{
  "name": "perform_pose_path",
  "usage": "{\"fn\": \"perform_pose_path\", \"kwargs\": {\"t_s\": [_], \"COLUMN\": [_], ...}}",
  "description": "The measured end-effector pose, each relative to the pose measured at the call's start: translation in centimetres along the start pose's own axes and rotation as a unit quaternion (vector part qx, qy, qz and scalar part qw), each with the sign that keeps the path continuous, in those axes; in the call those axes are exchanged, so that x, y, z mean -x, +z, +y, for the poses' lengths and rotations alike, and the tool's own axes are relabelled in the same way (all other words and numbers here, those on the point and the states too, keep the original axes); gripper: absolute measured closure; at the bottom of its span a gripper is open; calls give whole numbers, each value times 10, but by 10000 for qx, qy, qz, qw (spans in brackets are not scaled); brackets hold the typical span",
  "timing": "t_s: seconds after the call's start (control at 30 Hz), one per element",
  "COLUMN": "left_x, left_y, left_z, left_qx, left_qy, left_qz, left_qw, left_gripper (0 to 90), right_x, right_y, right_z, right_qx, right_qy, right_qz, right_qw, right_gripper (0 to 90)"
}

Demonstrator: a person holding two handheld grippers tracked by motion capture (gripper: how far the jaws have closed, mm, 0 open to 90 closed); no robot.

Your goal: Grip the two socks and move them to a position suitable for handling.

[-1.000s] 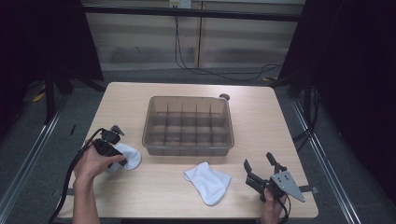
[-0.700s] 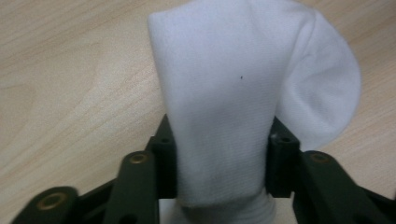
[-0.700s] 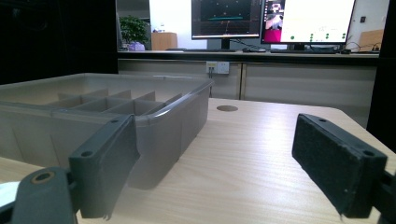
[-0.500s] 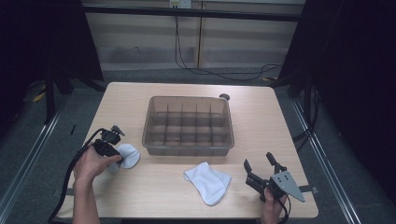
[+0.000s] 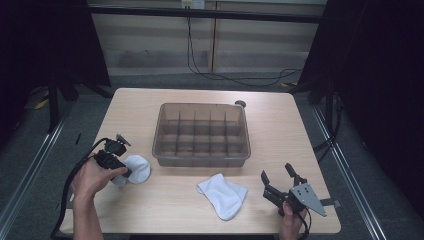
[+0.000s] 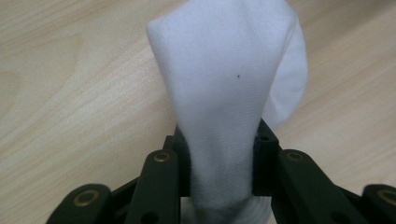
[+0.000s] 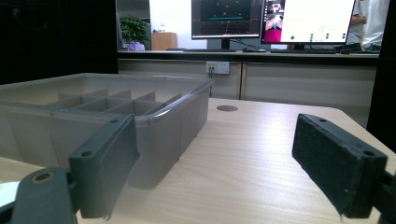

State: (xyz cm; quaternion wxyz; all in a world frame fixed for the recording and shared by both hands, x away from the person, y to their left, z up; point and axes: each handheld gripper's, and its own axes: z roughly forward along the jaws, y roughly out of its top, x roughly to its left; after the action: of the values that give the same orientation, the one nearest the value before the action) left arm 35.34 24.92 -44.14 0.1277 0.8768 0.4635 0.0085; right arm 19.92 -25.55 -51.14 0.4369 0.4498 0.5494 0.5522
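Observation:
A small white sock (image 6: 229, 84) stands pinched between the jaws of my left gripper (image 6: 222, 140); the jaws have just been closing and now press on it from both sides. From above, that sock (image 5: 137, 169) lies at the table's left, just in front of the bin's left corner, with my left gripper (image 5: 125, 171) on it. A second white sock (image 5: 222, 195) lies flat near the front middle. To its right my right gripper (image 5: 276, 174) rests open and holds nothing; my right gripper (image 7: 215, 154) points toward the bin.
A clear brown plastic bin (image 5: 200, 159) with several compartments stands mid-table; its corner (image 7: 177, 116) rises just ahead-left of the right jaws. A round hole (image 7: 227, 108) sits in the tabletop behind the bin. Cables trail from both grippers.
My left gripper has shut on the small white sock and lifted slightly with it. The right gripper has stayed put.

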Motion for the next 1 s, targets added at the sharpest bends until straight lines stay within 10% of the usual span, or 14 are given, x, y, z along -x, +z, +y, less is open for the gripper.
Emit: {"fn": "perform_pose_path", "kwargs": {"t_s": [0.13,0.47,1.0], "left_x": [5,20,66], "left_y": [-10,-32,-33], "left_z": [-8,-24,-13], "left_qx": [229,463,618], "left_qy": [-204,-259,402], "left_qz": [220,-157,-746], "left_qw": [9993,9985,9945], "left_gripper": [701,695,697], "right_x": [0,0,0], "right_y": [0,0,0], "right_z": [0,0,0], "right_qx": [1,-3,-4], "right_qy": [0,3,2], "right_qz": [1,0,-5], "right_qw": [10000,10000,10000], "right_gripper": [139,139,138]}}
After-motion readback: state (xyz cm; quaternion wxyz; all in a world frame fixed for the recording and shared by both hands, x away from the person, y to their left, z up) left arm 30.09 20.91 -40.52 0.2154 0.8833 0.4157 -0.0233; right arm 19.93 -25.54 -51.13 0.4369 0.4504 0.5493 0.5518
